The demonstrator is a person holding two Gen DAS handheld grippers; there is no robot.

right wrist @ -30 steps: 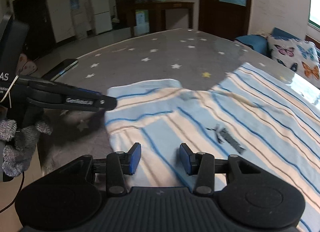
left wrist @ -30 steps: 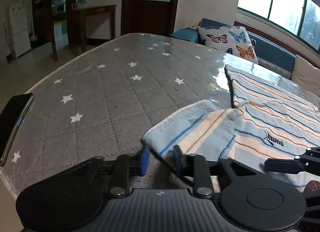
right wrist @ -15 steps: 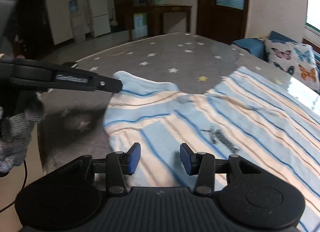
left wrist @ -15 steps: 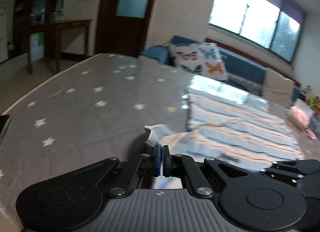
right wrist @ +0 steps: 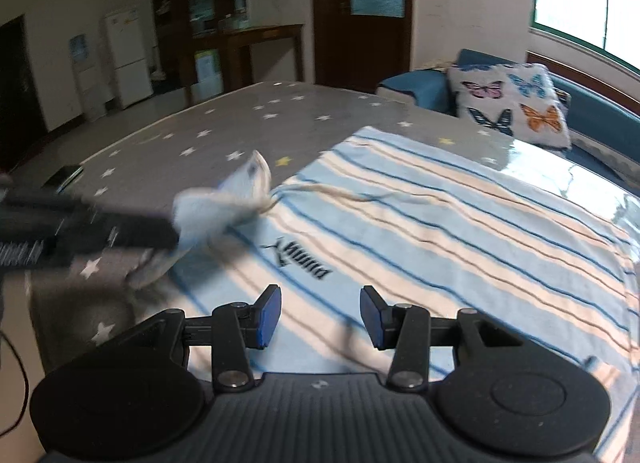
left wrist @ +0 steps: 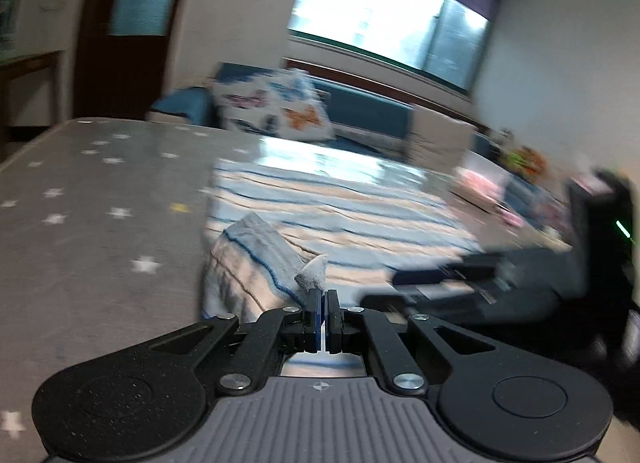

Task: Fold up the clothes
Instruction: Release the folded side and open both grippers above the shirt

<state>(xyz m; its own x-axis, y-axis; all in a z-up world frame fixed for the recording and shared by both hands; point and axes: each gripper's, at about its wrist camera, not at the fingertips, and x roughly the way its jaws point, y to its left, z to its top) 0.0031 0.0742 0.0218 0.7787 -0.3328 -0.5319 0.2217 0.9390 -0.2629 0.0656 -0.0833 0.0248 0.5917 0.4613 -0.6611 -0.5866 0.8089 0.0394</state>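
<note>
A light blue shirt with cream and dark blue stripes [right wrist: 440,223] lies flat on the grey star-patterned table [right wrist: 248,131], its black logo [right wrist: 304,257] facing up. My left gripper [left wrist: 323,303] is shut on the shirt's sleeve [left wrist: 256,259], which hangs lifted off the table and bends back toward the shirt body. In the right wrist view the left gripper [right wrist: 172,235] comes in blurred from the left with the sleeve [right wrist: 224,199] bunched at its tip. My right gripper [right wrist: 320,315] stands open just above the shirt's near part, nothing between its blue pads [right wrist: 268,317].
A butterfly-print pillow [right wrist: 512,103] leans on a blue sofa [right wrist: 600,119] behind the table's far edge. A dark phone [right wrist: 64,177] lies near the table's left edge. Pink clutter [left wrist: 484,183] sits at the far right. The shirt's far side lies on a glossy strip of table.
The left gripper shut on the sleeve, raised it and swung it right, toward the shirt body. The right gripper moved forward over the shirt and stayed open.
</note>
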